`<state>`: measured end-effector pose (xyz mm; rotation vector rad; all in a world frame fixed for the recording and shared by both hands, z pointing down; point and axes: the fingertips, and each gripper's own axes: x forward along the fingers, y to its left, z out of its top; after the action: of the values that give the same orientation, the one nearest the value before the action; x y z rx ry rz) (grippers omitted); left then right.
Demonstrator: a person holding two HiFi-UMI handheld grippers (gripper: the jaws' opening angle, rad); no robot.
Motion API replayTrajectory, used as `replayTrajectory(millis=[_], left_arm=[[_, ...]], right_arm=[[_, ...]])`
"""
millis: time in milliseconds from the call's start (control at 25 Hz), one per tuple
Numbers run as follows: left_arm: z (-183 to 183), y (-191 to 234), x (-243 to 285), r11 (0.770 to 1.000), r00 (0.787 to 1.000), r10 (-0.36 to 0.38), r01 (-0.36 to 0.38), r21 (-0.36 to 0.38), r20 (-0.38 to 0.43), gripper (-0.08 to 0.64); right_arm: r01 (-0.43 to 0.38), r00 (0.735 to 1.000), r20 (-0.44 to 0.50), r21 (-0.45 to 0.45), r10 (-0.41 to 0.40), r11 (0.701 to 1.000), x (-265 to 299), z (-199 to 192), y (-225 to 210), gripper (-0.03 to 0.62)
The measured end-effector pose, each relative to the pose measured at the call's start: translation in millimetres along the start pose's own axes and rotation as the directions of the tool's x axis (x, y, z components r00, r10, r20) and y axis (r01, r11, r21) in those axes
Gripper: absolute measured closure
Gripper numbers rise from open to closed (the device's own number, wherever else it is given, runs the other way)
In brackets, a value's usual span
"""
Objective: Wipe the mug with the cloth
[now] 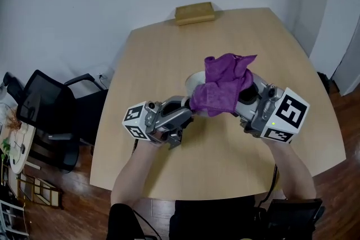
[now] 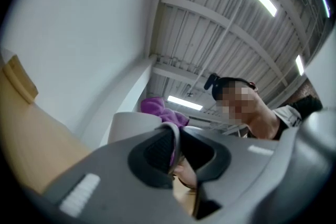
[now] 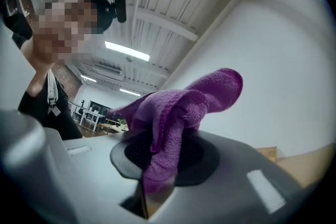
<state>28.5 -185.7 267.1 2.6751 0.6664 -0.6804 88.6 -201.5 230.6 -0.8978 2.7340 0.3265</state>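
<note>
Both grippers hover over the wooden table [image 1: 163, 48]. My left gripper [image 1: 188, 108] is shut on the thin handle of the white mug [image 1: 194, 81], which it holds off the table. In the left gripper view the pale handle [image 2: 177, 136] sits pinched between the jaws of the left gripper [image 2: 176, 157], with the mug's body [image 2: 131, 124] just beyond. My right gripper [image 1: 243, 97] is shut on the purple cloth [image 1: 224, 87]. The cloth drapes over the mug and hides most of it. In the right gripper view the cloth [image 3: 178, 110] bunches up out of the jaws of the right gripper [image 3: 161, 160].
A flat tan block [image 1: 194, 13] lies at the table's far edge. A black office chair [image 1: 50, 112] stands off the table's left side, with clutter on the floor beyond it. The person's forearms reach in from the near edge.
</note>
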Motion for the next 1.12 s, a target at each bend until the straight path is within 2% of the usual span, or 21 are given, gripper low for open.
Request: replayTrajectory(millis=[120, 240, 320, 440, 520, 560, 600, 680, 720, 800, 840, 920, 1120], left_arm=[[1.1, 2.8, -4.4, 1.000, 1.000, 0.005, -0.005, 0.014, 0.006, 0.500], [19.3, 7.1, -8.9, 1.000, 0.996, -0.001, 0.000, 0.013, 0.087, 0.500], [32.8, 8.1, -13.0, 0.999, 0.992, 0.001, -0.005, 0.031, 0.124, 0.502], [41.3, 9.0, -32.8, 0.999, 0.988, 0.012, -0.020, 0.049, 0.151, 0.502], [42.4, 9.5, -41.0, 0.999, 0.986, 0.007, -0.016, 0.051, 0.168, 0.500], [42.6, 9.1, -41.6, 0.998, 0.985, 0.003, -0.013, 0.055, 0.170, 0.500], [42.3, 8.0, -40.5, 0.998, 0.986, -0.002, -0.008, 0.059, 0.166, 0.500], [39.0, 4.5, -35.4, 0.998, 0.990, -0.015, 0.007, 0.062, 0.141, 0.500], [35.8, 2.4, -32.3, 0.998, 0.992, -0.023, 0.016, 0.061, 0.123, 0.500], [26.8, -2.5, -26.9, 0.998, 0.996, -0.042, 0.038, 0.055, 0.077, 0.500], [21.6, -4.7, -24.0, 0.997, 0.997, -0.051, 0.048, 0.053, 0.052, 0.500], [11.5, -5.9, -14.9, 0.997, 0.998, -0.062, 0.061, 0.051, 0.017, 0.499], [12.7, -5.6, -10.7, 0.996, 0.998, -0.062, 0.061, 0.063, 0.029, 0.499]], right_arm=[[-0.029, 0.999, -0.041, 0.007, 0.029, 1.000, 2.1, -13.4, 1.5, 0.514], [-0.086, 0.991, -0.102, -0.007, 0.085, 0.996, 5.9, -27.0, 6.4, 0.514], [-0.131, 0.978, -0.159, 0.019, 0.132, 0.991, 9.3, -41.5, 12.6, 0.514], [-0.166, 0.930, -0.325, 0.041, 0.170, 0.985, 10.7, -87.5, 22.3, 0.514], [-0.149, 0.900, -0.414, 0.009, 0.140, 0.989, 4.4, -110.2, 15.4, 0.512], [-0.133, 0.906, -0.405, 0.006, 0.124, 0.991, 1.5, -106.8, 9.4, 0.512], [-0.114, 0.927, -0.358, 0.016, 0.112, 0.993, -0.9, -93.0, 3.5, 0.512], [-0.078, 0.979, -0.186, 0.045, 0.085, 0.996, -6.1, -46.6, -5.3, 0.512], [-0.065, 0.994, -0.090, 0.048, 0.069, 0.997, -9.3, -22.6, -7.8, 0.512], [-0.043, 0.998, 0.053, 0.029, 0.042, 0.999, -13.8, 11.1, -8.1, 0.512], [-0.036, 0.995, 0.089, 0.015, 0.035, 0.999, -14.3, 19.1, -6.8, 0.512], [-0.033, 0.995, 0.098, -0.006, 0.034, 0.999, -13.3, 19.7, -5.1, 0.512], [-0.099, 0.994, -0.054, -0.009, 0.098, 0.995, 1.0, -16.0, 9.0, 0.514]])
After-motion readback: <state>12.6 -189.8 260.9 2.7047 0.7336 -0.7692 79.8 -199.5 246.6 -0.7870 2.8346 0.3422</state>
